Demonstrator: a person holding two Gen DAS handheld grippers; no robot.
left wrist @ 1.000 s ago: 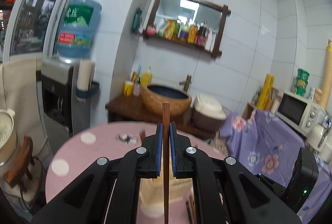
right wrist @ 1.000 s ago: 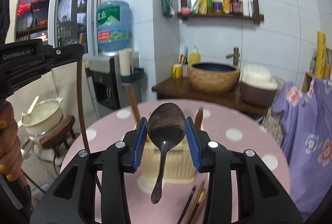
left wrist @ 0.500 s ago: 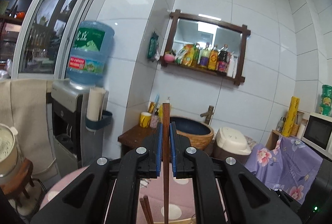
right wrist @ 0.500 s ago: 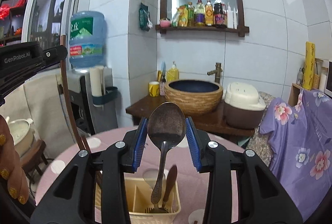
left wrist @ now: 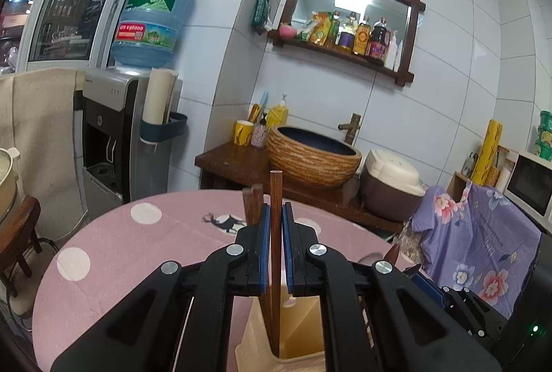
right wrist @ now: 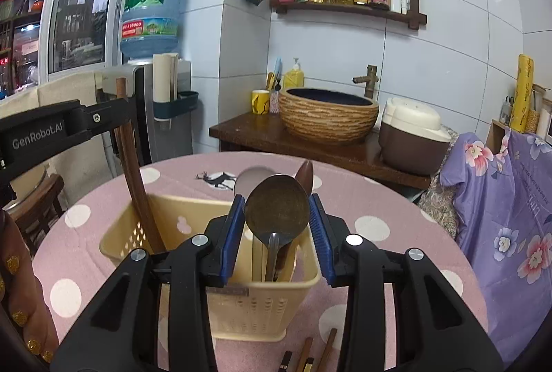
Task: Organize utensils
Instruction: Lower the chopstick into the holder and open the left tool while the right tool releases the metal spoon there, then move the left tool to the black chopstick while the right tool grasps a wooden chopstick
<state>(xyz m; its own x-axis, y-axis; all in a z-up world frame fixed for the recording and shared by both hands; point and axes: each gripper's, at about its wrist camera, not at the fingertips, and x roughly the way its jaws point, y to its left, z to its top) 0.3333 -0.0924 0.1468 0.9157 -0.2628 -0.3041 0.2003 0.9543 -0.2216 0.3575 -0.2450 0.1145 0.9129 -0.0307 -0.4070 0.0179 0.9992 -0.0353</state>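
My left gripper (left wrist: 276, 220) is shut on a dark wooden chopstick (left wrist: 275, 199), held upright with its lower end inside the cream utensil holder (left wrist: 300, 337). Two more chopsticks (left wrist: 252, 203) stand just behind it. My right gripper (right wrist: 277, 217) is shut on the bowl of a metal spoon (right wrist: 277, 210), whose handle hangs down into the right compartment of the holder (right wrist: 248, 296). A wooden spoon (right wrist: 305, 173) and a pale spoon (right wrist: 252, 179) stand there too. Chopsticks (right wrist: 136, 172) lean in its left compartment under the left gripper.
The holder stands on a round pink polka-dot table (right wrist: 372, 227). Loose chopsticks (right wrist: 310, 354) lie on the table in front of the holder. A water dispenser (right wrist: 148, 61), a basin counter (right wrist: 327, 117) and a purple-draped chair (right wrist: 510, 217) stand behind.
Both grippers came down toward the holder. The chopstick's lower end and the spoon's handle now sit lower inside the holder's compartments.
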